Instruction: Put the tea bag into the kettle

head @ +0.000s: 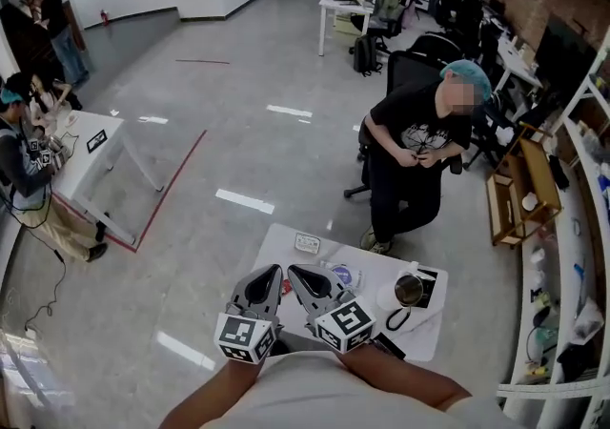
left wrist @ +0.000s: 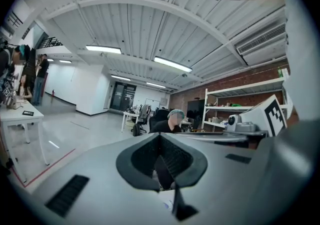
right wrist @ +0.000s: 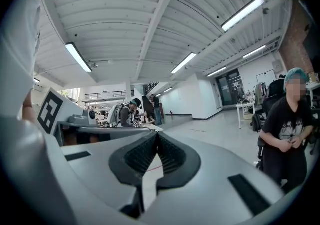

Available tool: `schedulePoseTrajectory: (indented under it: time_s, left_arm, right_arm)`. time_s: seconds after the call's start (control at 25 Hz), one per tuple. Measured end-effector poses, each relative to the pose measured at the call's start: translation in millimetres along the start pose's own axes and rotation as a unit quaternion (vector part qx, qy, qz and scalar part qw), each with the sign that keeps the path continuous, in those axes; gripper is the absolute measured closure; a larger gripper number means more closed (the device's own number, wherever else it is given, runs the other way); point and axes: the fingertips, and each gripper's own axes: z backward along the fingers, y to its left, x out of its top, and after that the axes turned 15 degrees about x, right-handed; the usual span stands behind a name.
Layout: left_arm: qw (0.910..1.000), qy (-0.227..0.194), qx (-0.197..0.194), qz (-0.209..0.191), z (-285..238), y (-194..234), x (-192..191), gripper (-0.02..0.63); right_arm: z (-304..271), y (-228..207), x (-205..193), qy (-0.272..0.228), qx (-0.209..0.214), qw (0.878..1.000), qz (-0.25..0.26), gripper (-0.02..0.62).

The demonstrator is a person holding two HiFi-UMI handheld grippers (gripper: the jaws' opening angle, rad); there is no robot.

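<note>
A small white table (head: 286, 251) stands below me. A metal kettle (head: 408, 290) with a black handle sits on a white cloth at its right end. A small white packet with blue print (head: 344, 276), possibly the tea bag, lies near the table's middle. Both grippers are held close to my chest, raised above the table's near edge and touching nothing. My left gripper (head: 274, 272) (left wrist: 159, 136) is shut, tips touching, with nothing between them. My right gripper (head: 294, 272) (right wrist: 157, 136) is shut and empty too. The two grippers point forward side by side.
A small white box (head: 307, 242) lies at the table's far edge. A person in a black shirt (head: 419, 146) stands just beyond the table. Shelving (head: 572, 255) runs along the right. Another table (head: 91, 155) with people stands far left. Grey floor lies between.
</note>
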Motion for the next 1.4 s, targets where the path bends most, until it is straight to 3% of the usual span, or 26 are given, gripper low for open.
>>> schedulePoseTrajectory:
  time_s: [0.4,0.52,0.8,1.12,1.4]
  left_arm:
    - [0.999,0.028,-0.019,0.027,-6,28,-24,0.598]
    - [0.9981,0.037,-0.013,0.048,-9,31,-26,0.598]
    - [0.998,0.039,0.025,0.044,-28,55,-43,0.598]
    - [0.9944,0.071,0.059,0.05,-52,73,-97,0.598]
    - [0.9904,0.102,0.081,0.045,-65,89,-176,0.598]
  right_arm:
    - [-11,-6,-27,0.024,-0.041,0.999,-0.021,0.586]
    - [-17,-16,-30,0.021,-0.038,0.999,-0.032,0.586]
    - [-35,-34,-54,0.045,-0.005,0.998,-0.045,0.586]
    - [-47,-58,-101,0.088,0.028,0.994,-0.051,0.586]
    - [-66,-83,-177,0.12,0.056,0.99,-0.058,0.586]
